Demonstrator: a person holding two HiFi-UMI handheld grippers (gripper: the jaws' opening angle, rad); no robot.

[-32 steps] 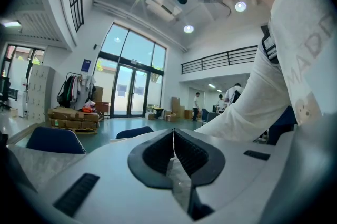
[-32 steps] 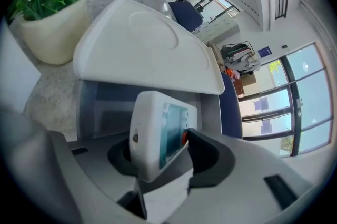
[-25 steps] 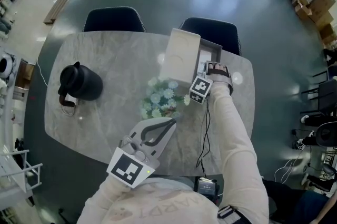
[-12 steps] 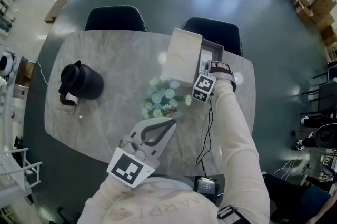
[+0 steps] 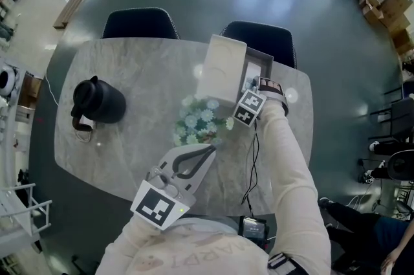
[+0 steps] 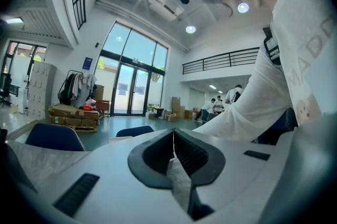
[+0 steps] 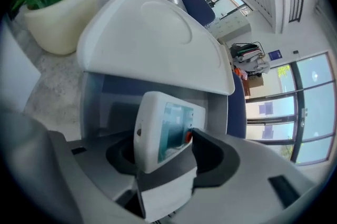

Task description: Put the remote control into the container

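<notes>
1. Just opened wider: my right claw point(image 7: 163, 150), jaws now slack around the remote control point(image 7: 160, 130).
2. Remote control: tilted over the open container point(image 7: 97, 107) (lid point(image 7: 152, 33) raised).
3. Handling: probably light, rigid, smooth plastic; grip its long edges.

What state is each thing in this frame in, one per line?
Container: open, lid raised.
Remote control: on end between the right jaws, at the container's opening.
Right hand-held gripper: jaws have just been opening, slack round the remote control.
Left hand-held gripper: shut, empty.
Black jug: upright.
</notes>
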